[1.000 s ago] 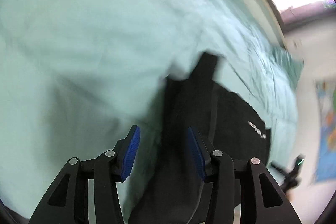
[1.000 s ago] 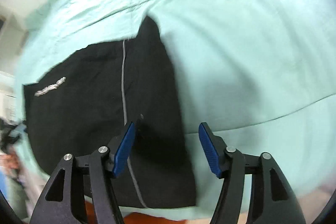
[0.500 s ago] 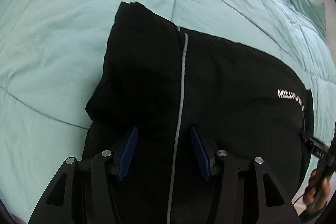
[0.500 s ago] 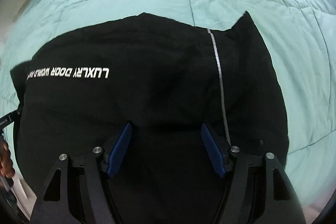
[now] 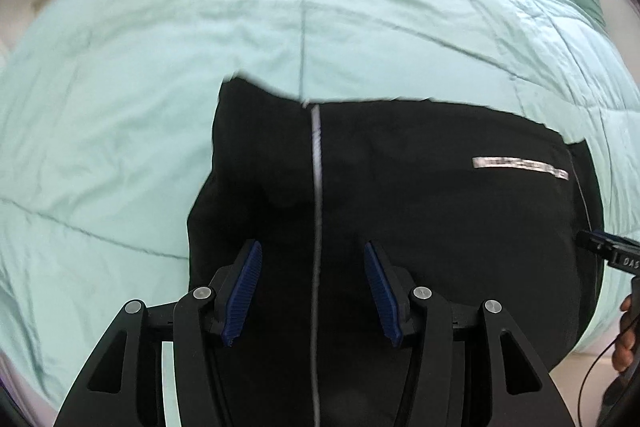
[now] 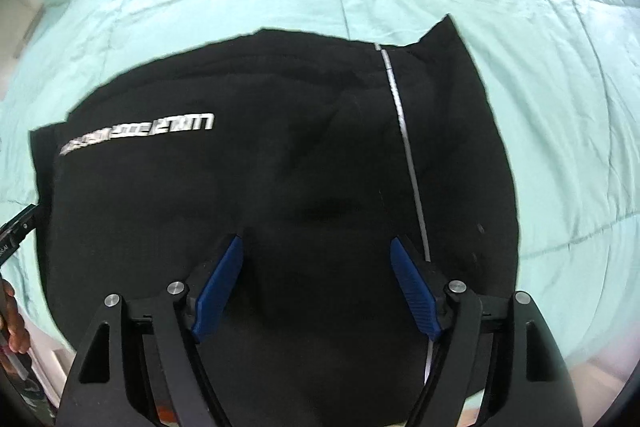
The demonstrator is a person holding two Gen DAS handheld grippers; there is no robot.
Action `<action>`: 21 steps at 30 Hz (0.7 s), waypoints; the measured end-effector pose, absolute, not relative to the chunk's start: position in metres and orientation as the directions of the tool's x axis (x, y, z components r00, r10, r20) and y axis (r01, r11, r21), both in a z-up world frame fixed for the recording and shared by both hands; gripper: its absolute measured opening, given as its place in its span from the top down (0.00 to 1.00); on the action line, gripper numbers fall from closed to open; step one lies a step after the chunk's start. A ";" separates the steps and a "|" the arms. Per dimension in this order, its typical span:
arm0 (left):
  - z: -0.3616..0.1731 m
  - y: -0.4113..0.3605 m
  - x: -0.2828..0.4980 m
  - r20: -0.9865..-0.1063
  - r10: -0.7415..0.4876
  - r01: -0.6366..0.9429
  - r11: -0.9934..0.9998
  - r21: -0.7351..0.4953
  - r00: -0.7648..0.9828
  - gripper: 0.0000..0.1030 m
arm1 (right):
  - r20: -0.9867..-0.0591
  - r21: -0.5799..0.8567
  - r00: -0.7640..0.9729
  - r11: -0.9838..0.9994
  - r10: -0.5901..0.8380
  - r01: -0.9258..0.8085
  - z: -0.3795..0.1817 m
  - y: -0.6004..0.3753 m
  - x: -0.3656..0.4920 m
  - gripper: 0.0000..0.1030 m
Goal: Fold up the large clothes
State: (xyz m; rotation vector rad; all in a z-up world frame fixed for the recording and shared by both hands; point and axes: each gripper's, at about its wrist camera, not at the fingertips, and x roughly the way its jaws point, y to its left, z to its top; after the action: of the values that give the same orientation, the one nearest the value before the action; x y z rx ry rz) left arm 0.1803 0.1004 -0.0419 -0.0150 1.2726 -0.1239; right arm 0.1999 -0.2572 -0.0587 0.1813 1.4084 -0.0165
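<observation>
A black garment (image 5: 420,227) lies folded on a mint-green quilt (image 5: 160,67). A silver stripe (image 5: 316,163) runs down it, and white lettering (image 5: 520,169) sits near one side. My left gripper (image 5: 312,289) hangs open over the garment's near part, the stripe running between its fingers with nothing gripped. In the right wrist view the same garment (image 6: 240,207) shows its lettering (image 6: 136,135) at the left and its stripe (image 6: 404,131) at the right. My right gripper (image 6: 316,289) points down over the cloth; its jaws are opening, with nothing between the pads.
The quilt (image 6: 520,7) spreads wide beyond the garment on the far side. A hand (image 5: 626,339) with a black tool (image 5: 612,255) shows at the left wrist view's right edge. Another hand (image 6: 12,319) shows at the right wrist view's left edge. The bed's near edge runs just below the garment.
Both views swung from the garment's side to right over it. The right jaws have spread wider. The left jaws widened slightly. The garment lies flat as before.
</observation>
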 end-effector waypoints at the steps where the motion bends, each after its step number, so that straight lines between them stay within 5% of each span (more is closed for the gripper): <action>1: -0.034 0.096 0.179 -0.949 -0.096 0.099 0.993 -0.069 0.300 0.47 | -0.979 0.126 0.174 0.984 0.103 0.127 -0.051 -0.257 0.197 0.25; 21: 0.131 -0.008 0.159 -0.799 -0.154 0.275 0.961 0.015 0.582 0.45 | -0.854 0.009 0.517 0.992 -0.059 0.128 0.133 -0.279 0.129 0.23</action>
State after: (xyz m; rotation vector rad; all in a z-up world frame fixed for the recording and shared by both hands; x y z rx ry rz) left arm 0.1593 -0.0079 0.1307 0.1428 0.9170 -0.2511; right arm 0.1286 -0.2794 0.1333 0.0735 1.0212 -0.1126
